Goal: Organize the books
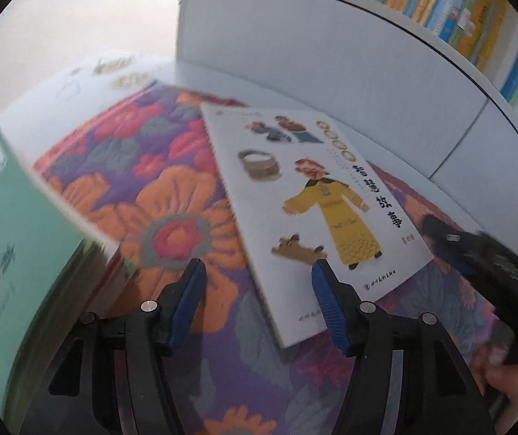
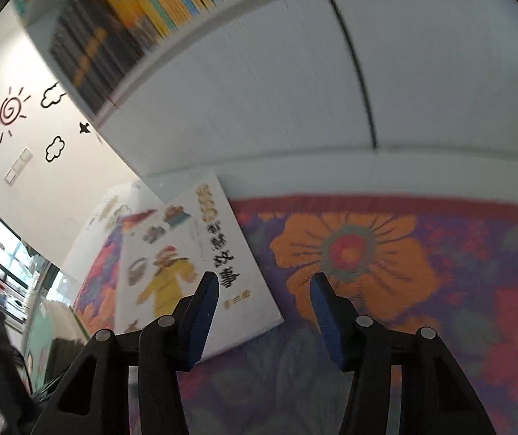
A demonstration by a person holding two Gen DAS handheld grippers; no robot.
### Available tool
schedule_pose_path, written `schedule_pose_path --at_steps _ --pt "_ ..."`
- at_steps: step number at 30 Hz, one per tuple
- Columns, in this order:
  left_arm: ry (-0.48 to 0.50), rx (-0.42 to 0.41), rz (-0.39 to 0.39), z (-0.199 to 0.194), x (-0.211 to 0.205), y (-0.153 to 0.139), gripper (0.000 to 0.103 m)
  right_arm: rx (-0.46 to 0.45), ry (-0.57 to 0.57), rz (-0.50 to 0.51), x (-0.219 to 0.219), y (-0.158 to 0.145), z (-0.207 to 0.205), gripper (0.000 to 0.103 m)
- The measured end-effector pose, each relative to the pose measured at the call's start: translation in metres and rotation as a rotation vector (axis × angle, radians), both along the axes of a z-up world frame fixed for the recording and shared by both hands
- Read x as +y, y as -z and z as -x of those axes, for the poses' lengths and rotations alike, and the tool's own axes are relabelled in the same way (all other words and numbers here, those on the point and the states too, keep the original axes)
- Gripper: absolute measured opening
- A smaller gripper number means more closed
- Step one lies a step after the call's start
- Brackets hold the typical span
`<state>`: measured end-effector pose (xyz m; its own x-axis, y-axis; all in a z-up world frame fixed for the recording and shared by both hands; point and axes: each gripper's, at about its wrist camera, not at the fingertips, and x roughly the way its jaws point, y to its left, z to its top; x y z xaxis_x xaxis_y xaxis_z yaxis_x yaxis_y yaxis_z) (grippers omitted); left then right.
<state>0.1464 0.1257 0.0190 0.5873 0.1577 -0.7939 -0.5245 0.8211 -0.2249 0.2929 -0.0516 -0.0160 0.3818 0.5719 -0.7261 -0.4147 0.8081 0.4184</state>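
A white picture book [image 1: 313, 210] with a yellow-robed figure on its cover lies flat on a floral mat [image 1: 172, 224]. It also shows in the right wrist view [image 2: 186, 253]. My left gripper [image 1: 257, 272] is open and empty, hovering just above the book's near edge. My right gripper [image 2: 264, 284] is open and empty, above the book's right corner and the mat [image 2: 385, 253]. The right gripper's black body [image 1: 494, 268] shows at the right of the left wrist view. A green-covered book [image 1: 12, 239] on a stack sits at the left.
A white cabinet [image 1: 331, 61] stands behind the mat, with a shelf of colourful upright books [image 1: 458, 7] above it; the books also show in the right wrist view [image 2: 143, 11]. A white wall with sun and cloud stickers [image 2: 12, 108] is at the left.
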Motion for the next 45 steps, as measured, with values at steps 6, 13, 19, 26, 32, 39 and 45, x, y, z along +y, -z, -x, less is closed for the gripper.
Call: schedule_pose_path --at_steps 6,13,19,26,32,39,45 --pt "0.086 0.032 0.024 -0.010 -0.007 -0.001 0.059 0.028 -0.076 -0.026 0.019 0.004 0.002 0.053" --pt "0.191 0.100 0.030 0.001 -0.024 -0.005 0.058 0.141 -0.088 -0.049 0.004 -0.001 0.019 0.054" --pt "0.287 0.125 -0.001 0.041 -0.058 -0.005 0.057 0.154 -0.110 0.021 -0.009 -0.011 0.065 0.054" --pt "0.394 0.124 -0.040 0.113 -0.099 -0.012 0.057 0.153 -0.089 0.073 -0.044 -0.020 0.140 0.053" --pt "0.470 0.110 -0.031 0.172 -0.117 -0.021 0.057 0.146 -0.086 0.091 -0.066 -0.032 0.214 0.053" --pt "0.508 0.082 -0.045 0.213 -0.124 -0.030 0.057 0.214 -0.147 0.100 -0.084 -0.029 0.276 0.053" --pt "0.497 0.125 -0.004 0.196 -0.103 -0.014 0.056 0.256 -0.167 0.065 -0.092 -0.016 0.266 0.053"
